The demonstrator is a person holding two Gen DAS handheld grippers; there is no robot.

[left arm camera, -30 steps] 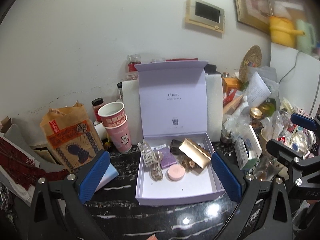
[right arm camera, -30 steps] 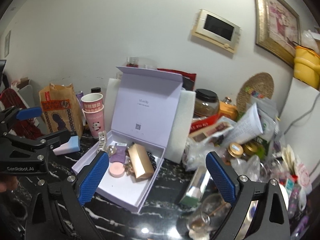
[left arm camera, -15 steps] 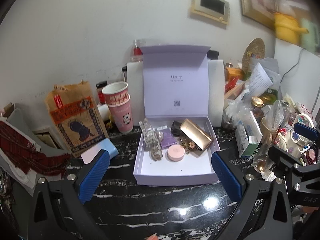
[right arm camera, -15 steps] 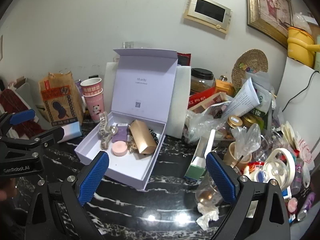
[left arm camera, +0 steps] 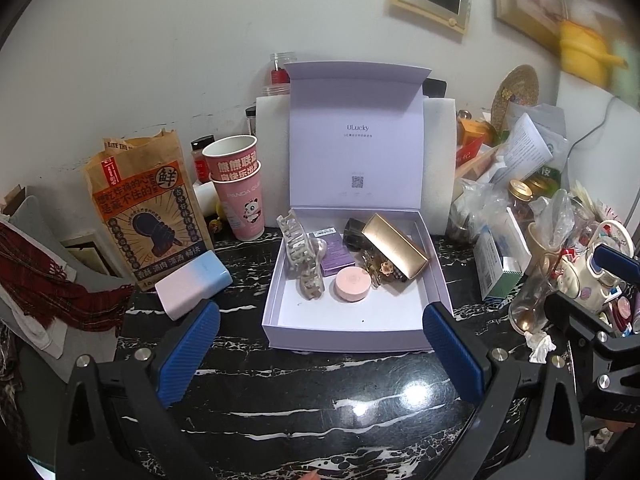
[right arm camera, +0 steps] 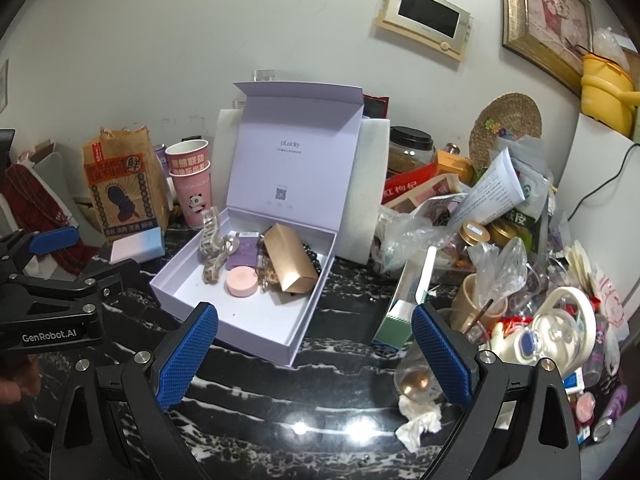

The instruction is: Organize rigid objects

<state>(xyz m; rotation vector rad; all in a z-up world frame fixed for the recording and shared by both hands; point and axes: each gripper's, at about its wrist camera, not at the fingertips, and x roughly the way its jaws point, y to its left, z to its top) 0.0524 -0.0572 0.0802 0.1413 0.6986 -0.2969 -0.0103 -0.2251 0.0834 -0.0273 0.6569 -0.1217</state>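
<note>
An open lilac box (left arm camera: 344, 338) (right arm camera: 296, 344) sits on the black marble counter with its lid upright. Inside lie a clear hair claw (left arm camera: 298, 246) (right arm camera: 210, 236), a pink round compact (left arm camera: 352, 285) (right arm camera: 241, 282), a gold case (left arm camera: 394, 245) (right arm camera: 290, 258) and a purple card (left arm camera: 335, 251). A pink-and-blue block (left arm camera: 194, 283) (right arm camera: 138, 246) lies left of the box. My left gripper (left arm camera: 320, 354) is open and empty in front of the box. My right gripper (right arm camera: 314, 358) is open and empty, near the box's front right corner.
A brown paper bag (left arm camera: 144, 208) and stacked paper cups (left arm camera: 238, 186) stand left of the box. A cluttered pile of jars, bags and a white kettle (right arm camera: 560, 332) fills the right. A crumpled tissue (right arm camera: 418, 420) and an upturned glass (right arm camera: 414, 376) lie near my right gripper.
Both grippers have pulled back and risen away from the box, so more of the counter shows. Both stay open. The box contents have not moved.
</note>
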